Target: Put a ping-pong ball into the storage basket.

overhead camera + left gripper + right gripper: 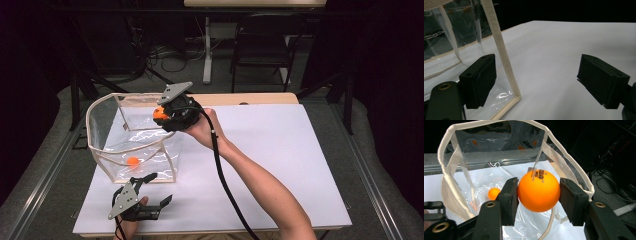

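Note:
A clear plastic bag [102, 120] with cream trim stands open on the left of the white table top [280, 150]. One small orange ball [133, 161] lies on its bottom, also seen as the ball in the bag [493, 193]. My right gripper [165, 116] hovers over the bag's right rim, shut on a second orange ball [159, 113]; that held ball [539, 191] sits squarely between the pads of the right gripper [538, 200]. My left gripper [161, 187] rests low at the bag's near right corner, jaws wide apart. The bag's corner trim [504, 57] rises between the jaws of the left gripper [536, 67], not squeezed.
The white sheet stretches bare to the right of the bag. The right gripper's cable [225, 180] trails along the forearm across the middle. Behind the table stand a dark chair [262, 45] and a white post [207, 50], with cords on the floor.

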A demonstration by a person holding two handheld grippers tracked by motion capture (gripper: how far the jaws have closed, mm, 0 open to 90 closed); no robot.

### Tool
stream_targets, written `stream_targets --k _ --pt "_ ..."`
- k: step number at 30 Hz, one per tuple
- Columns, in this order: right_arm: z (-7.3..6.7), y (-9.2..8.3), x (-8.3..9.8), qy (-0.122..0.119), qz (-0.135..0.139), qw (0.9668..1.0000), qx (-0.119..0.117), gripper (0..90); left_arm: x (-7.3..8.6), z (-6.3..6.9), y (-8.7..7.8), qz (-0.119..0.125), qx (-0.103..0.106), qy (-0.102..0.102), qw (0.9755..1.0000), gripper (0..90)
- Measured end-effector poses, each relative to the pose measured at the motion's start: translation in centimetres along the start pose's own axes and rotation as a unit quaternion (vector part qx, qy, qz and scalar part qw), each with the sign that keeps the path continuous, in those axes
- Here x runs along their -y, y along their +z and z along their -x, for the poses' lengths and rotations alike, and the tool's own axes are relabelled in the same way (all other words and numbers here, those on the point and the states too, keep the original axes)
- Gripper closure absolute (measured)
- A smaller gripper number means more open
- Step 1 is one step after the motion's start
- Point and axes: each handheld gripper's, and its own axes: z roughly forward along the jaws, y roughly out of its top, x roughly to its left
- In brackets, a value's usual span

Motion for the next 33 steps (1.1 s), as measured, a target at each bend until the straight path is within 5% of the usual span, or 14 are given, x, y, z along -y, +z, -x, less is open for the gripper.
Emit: stream_targets --k 33 --pt "-1.6 2.8 -1.5 -0.025 -0.057 0.9978 -0.025 50.8 -0.1 0.1 0.1 -0.001 0.003 0.0 1.0 15.5"
